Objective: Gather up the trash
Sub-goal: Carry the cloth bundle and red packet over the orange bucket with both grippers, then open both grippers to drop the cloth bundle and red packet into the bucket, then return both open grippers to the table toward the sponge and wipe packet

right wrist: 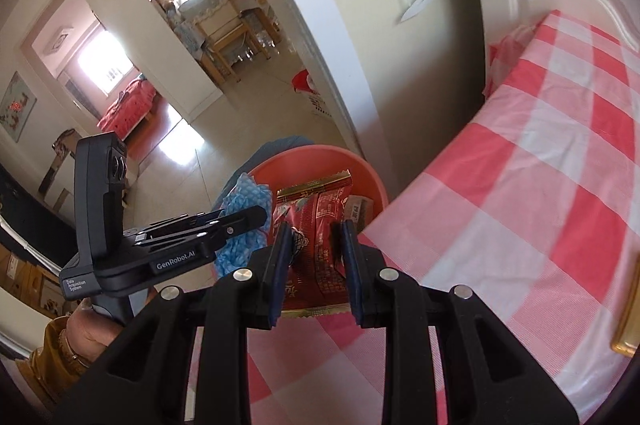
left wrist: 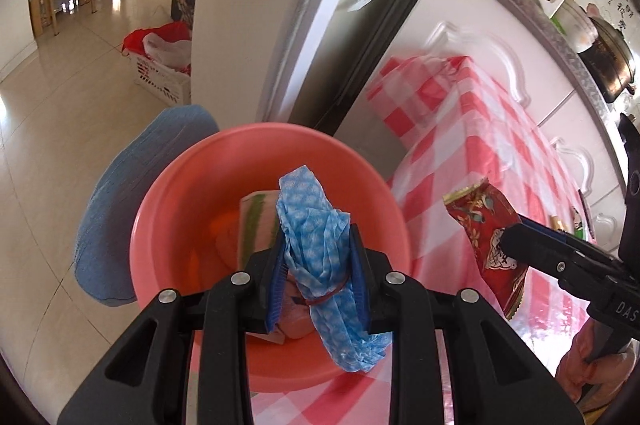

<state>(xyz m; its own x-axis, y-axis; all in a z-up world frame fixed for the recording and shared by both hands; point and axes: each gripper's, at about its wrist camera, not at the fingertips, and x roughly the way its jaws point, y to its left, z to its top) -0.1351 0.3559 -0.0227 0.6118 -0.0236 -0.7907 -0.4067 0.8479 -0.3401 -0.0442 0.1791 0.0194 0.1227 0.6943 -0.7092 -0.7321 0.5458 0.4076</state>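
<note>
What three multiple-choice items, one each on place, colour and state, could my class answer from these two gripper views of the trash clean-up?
1. Where does the basin stand?
A. on the floor
B. on the checked tablecloth's edge
C. on a chair

2. What colour is the cloth in the left gripper?
A. blue
B. green
C. yellow

3. What is the state of the right gripper?
A. open and empty
B. shut on a spoon
C. shut on the wrapper

Answers:
1 B: the checks run under the basin.
2 A: the bundle between the pads is light blue, tied with a red band.
3 C: the red wrapper sits pinched between its pads.
</note>
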